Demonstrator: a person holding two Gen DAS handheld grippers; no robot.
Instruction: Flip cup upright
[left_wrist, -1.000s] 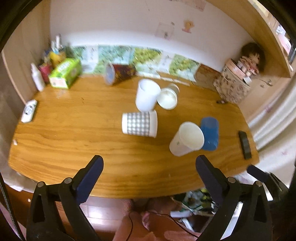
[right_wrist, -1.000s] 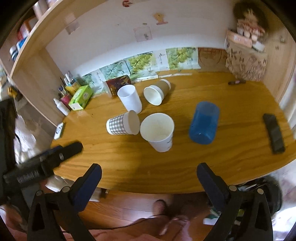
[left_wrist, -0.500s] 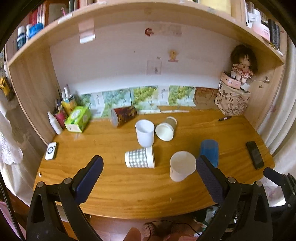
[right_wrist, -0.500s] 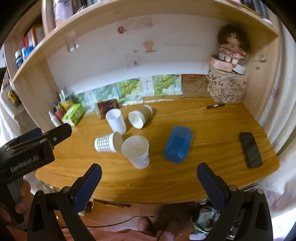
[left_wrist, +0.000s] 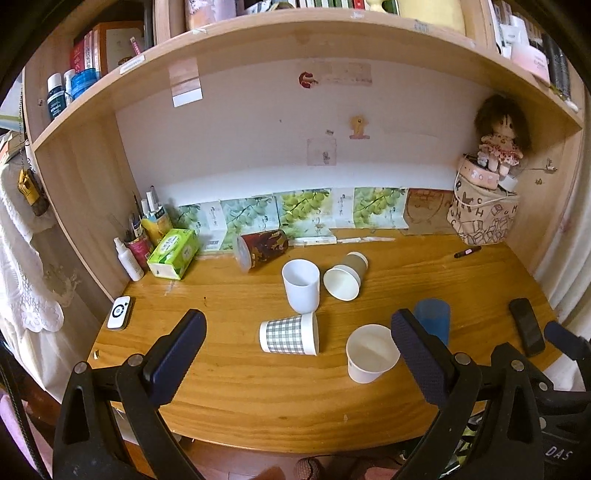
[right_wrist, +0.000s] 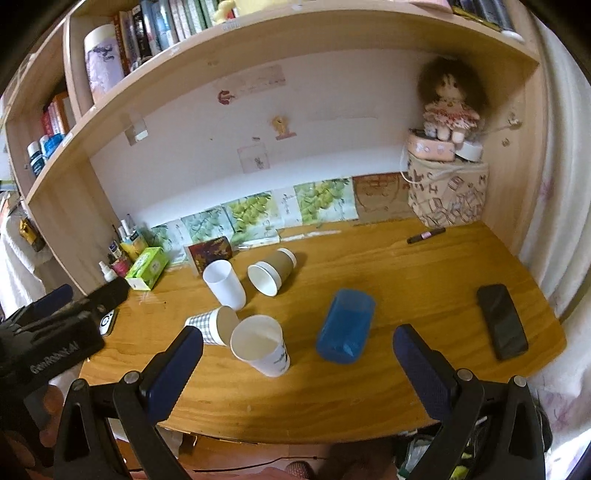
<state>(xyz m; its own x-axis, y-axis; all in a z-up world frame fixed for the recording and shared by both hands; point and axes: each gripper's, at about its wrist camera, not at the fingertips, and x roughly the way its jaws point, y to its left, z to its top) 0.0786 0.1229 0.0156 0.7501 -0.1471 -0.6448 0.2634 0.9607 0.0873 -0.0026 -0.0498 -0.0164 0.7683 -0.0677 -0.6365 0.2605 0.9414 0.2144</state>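
Both grippers, left (left_wrist: 297, 343) and right (right_wrist: 297, 356), gape empty off the wooden desk's (left_wrist: 240, 391) front edge; reaching for the toppled checked paper cup (left_wrist: 289, 334) risks knocking the neighbouring upright white paper cup (left_wrist: 371, 353).

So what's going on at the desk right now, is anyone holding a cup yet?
Not yet. Both the left gripper and right gripper hang open at the near edge of the desk, holding nothing. Several cups lie tipped over: the checked cup, the brown cup and the dark red cup. The blue cup stands mouth-down. Two white cups already stand upright.
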